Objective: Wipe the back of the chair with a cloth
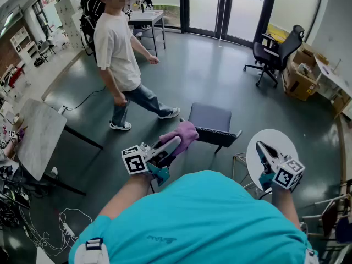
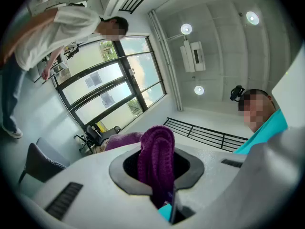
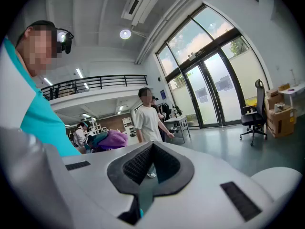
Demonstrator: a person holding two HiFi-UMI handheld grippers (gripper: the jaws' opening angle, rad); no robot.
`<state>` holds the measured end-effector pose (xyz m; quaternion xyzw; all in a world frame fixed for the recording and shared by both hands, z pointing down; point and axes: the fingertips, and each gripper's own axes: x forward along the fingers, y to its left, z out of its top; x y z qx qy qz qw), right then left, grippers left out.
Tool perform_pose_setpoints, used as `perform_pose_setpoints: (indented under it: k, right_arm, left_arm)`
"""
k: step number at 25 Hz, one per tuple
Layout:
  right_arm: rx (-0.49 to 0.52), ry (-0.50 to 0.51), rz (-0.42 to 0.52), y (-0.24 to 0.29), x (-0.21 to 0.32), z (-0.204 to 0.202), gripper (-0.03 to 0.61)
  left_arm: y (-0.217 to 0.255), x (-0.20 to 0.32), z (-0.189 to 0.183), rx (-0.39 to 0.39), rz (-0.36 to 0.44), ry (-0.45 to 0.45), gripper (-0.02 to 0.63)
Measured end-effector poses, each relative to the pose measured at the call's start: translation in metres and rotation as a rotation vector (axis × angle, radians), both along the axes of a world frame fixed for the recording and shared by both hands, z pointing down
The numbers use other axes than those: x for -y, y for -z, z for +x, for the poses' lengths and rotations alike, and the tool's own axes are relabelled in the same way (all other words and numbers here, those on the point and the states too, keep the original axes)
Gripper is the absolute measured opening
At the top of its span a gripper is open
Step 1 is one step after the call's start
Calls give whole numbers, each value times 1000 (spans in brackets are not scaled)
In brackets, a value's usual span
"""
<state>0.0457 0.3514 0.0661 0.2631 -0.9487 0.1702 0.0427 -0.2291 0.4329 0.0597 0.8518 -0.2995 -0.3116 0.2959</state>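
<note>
Head view puts the left tool (image 1: pixel 174 142) out in front of the person, its jaws closed on a bunched purple cloth (image 1: pixel 186 132). The cloth hangs in the air just above the near edge of a dark grey chair (image 1: pixel 209 116), and I cannot tell whether it touches yet. Left gripper view confirms the grip: a thick fold of the knit sits pinched between the pads, and more of it bulges out past the tips.

The right tool (image 1: pixel 262 149) is well off to the side, over a round white counter (image 1: pixel 275 137). Its jaws are drawn together with nothing between them.

This looks like the approach, with wiping not yet begun. The backrest (image 1: pixel 215 135) is the dark bar nearest the person. To do it well, the loose bulge of cloth should meet that surface, not the hard jaw tips. Strokes should run along its length with steady pressure. The chair looks light and may slide, so the free right tool could brace it. A bystander (image 1: pixel 118 48) stands beyond, well apart.
</note>
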Motion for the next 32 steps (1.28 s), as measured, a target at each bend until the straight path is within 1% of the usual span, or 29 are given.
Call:
perform_pose_setpoints:
  k: [5,13,17,21,26,32]
  right_arm:
    - [-2,9,15,3,8,-18,-9]
    - [-11,-17,41,12,9,-66,-9]
    - [20,-78,17,11,20,-80,-8]
    - [6,-129,2,15,27,-94,-8]
    - [-45,-148,27,9,25,-109,-8]
    - [-104,-108,114,20,34,-136,-8]
  left_arm:
    - [0,5,-18,-1,8,9,58]
    - [5,6,-72,17,15,-6,58]
    - [0,13,-95,33,-1,-14,58]
    - [2,24,-119,35,-15,-35,58]
    - [-8,32,-131,23,-31,-54,58]
    - [-15,48,-133,40,-44,-83,58]
